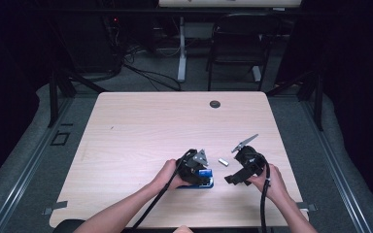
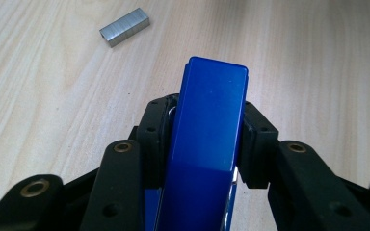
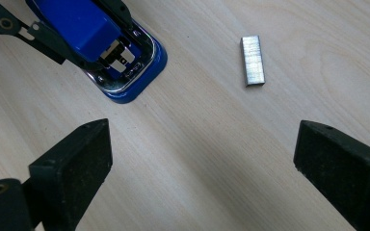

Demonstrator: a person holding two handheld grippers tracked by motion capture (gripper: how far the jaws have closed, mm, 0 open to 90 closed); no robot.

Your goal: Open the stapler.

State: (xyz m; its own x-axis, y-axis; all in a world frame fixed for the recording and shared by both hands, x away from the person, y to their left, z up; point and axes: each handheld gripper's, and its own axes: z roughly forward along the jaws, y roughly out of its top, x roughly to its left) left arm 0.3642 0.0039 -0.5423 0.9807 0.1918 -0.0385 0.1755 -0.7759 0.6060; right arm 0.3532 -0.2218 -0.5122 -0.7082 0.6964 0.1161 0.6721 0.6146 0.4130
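The left gripper [image 2: 204, 139] has its jaws clamped on both sides of the blue stapler [image 2: 207, 144], whose top arm sticks out past the tips, tilted up off its base (you can see the chrome tray under it from the right gripper view). The right gripper [image 3: 202, 163] has its jaws spread wide with just bare worktop [image 3: 197, 144] between them. The staple strip [image 3: 253, 60] lies flat ahead of the right jaws, apart from both the stapler and the tips.
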